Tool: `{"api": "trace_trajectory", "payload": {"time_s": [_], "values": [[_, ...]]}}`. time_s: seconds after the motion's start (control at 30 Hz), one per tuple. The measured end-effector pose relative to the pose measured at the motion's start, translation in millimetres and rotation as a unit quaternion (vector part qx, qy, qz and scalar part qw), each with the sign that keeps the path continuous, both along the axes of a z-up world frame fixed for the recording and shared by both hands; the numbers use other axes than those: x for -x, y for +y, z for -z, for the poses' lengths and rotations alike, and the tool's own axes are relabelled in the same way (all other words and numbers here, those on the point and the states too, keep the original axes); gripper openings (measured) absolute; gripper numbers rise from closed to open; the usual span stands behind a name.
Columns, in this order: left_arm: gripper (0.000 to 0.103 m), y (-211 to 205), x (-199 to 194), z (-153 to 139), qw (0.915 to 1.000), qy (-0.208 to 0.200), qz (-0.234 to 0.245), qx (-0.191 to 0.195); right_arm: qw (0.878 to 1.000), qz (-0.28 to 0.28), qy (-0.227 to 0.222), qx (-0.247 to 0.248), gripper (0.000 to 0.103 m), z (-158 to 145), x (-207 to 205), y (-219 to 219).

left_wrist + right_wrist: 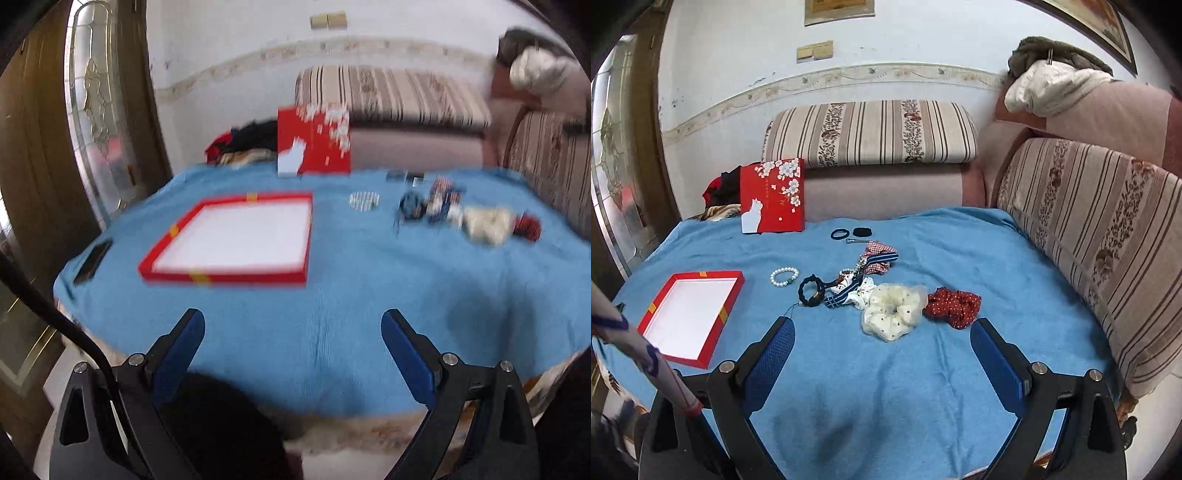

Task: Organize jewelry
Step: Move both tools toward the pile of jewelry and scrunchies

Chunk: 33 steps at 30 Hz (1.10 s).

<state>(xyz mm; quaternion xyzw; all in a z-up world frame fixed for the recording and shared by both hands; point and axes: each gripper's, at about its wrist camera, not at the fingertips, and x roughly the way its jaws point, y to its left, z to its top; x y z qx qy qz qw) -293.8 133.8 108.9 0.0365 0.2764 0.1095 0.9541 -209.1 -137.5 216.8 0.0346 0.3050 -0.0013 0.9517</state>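
Note:
A shallow red box with a white inside [236,240] [690,317] lies empty on the blue cloth. To its right sits a pearl bracelet [784,277] [364,201], then a heap: a black ring-shaped hair tie [812,291], striped ribbons [875,258], a cream scrunchie [894,310] [487,221] and a red dotted scrunchie [955,301] [528,227]. Two black hair ties [851,233] lie farther back. My left gripper [292,325] is open, above the near cloth, short of the box. My right gripper [882,332] is open with nothing between its fingers, just short of the cream scrunchie.
A red lid with white blossoms and a cat [772,195] [314,140] stands at the table's far edge. A dark phone [92,260] lies left of the box. Striped sofa cushions [1089,236] border the back and right. A door [33,147] is at left.

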Motion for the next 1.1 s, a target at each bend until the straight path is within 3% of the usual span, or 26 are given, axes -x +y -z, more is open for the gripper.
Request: {"api": "trace_trajectory", "payload": {"time_s": [0.1, 0.23, 0.37, 0.47, 0.63, 0.8, 0.9, 1.0, 1.1], "values": [[0.096, 1.1, -23.6, -30.2, 0.9995, -0.023, 0.023, -0.006, 1.000, 0.001, 0.004, 0.001, 0.098, 3.3, -12.9, -1.9], [0.096, -2.4, -68.3, -48.4, 0.9985, -0.014, 0.052, -0.004, 1.000, -0.008, 0.017, -0.003, 0.096, 17.4, -39.5, -3.2], [0.096, -0.7, -129.1, -47.7, 0.9930, 0.028, 0.094, 0.067, 0.999, -0.025, 0.041, -0.002, 0.081, 38.2, -70.0, -4.0], [0.082, -1.0, -173.0, -35.9, 0.9861, 0.060, 0.103, 0.115, 0.998, -0.028, 0.057, -0.005, 0.078, 57.8, -94.1, -8.9], [0.079, -10.3, -235.1, -17.1, 0.9835, 0.073, 0.089, 0.139, 0.997, -0.003, 0.068, -0.033, 0.078, 81.2, -142.7, -25.7], [0.079, -17.8, -271.5, -11.4, 0.9928, 0.051, 0.050, 0.097, 0.998, 0.014, 0.047, -0.035, 0.078, 95.2, -178.8, -33.6], [0.084, -9.3, -278.3, -11.1, 0.9968, 0.026, 0.004, 0.076, 0.999, 0.027, 0.039, -0.018, 0.078, 111.4, -185.3, -35.9], [0.092, 5.7, -287.3, -11.3, 0.9931, 0.019, -0.023, 0.113, 0.998, 0.020, 0.060, -0.015, 0.078, 122.6, -191.4, -35.9], [0.093, 10.1, -292.7, -11.7, 0.9910, 0.020, -0.027, 0.130, 0.999, 0.019, 0.040, 0.002, 0.079, 119.8, -193.2, -32.9]]}}
